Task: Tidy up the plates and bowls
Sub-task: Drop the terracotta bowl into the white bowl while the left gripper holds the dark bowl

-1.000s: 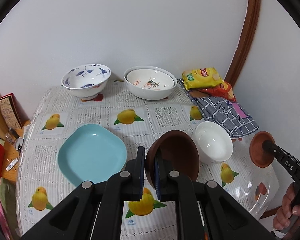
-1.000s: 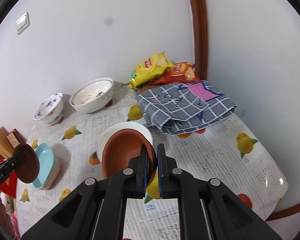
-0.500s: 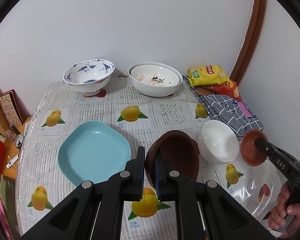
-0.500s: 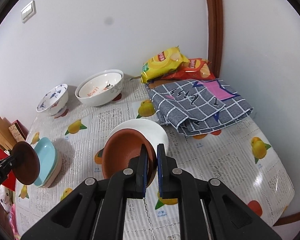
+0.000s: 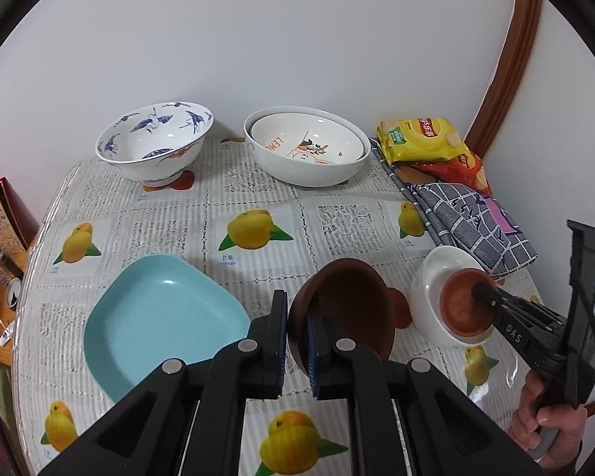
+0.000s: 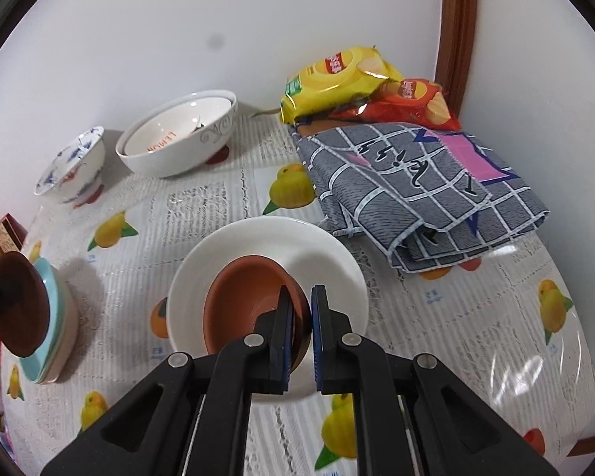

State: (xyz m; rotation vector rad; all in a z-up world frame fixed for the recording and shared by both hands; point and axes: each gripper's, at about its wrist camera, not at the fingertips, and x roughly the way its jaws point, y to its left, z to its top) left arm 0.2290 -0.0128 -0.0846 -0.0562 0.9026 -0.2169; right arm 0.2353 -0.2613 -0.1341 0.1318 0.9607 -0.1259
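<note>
Your left gripper (image 5: 296, 337) fingers are clamped on the near rim of a dark brown bowl (image 5: 349, 309), one pad inside the wall and one outside, and the bowl hangs tilted above the tablecloth (image 5: 258, 194) just right of the light blue square plate (image 5: 162, 317). In the right wrist view that same dark bowl (image 6: 22, 305) sits edge-on in front of the blue plate (image 6: 53, 333), which from there looks like the top of a small stack.

Your right gripper (image 6: 299, 331) fingers are pinched on the rim of a terracotta-coloured bowl (image 6: 250, 301), and that bowl is down inside the white bowl (image 6: 337, 261); whether its base touches the white one cannot be told. From the left wrist view the terracotta bowl (image 5: 464, 305) shows within the white bowl (image 5: 432, 277), with your right hand (image 5: 547, 424) on the handle below.

Further out, a blue-and-white patterned bowl (image 5: 154, 142) stands at the back left. Beside it are two nested white bowls (image 5: 305, 150) with orange lettering. A folded grey checked cloth (image 6: 416, 190) lies just behind the white bowl, with a yellow snack bag (image 6: 337, 75) and a red snack bag (image 6: 408, 103) by the wall.
</note>
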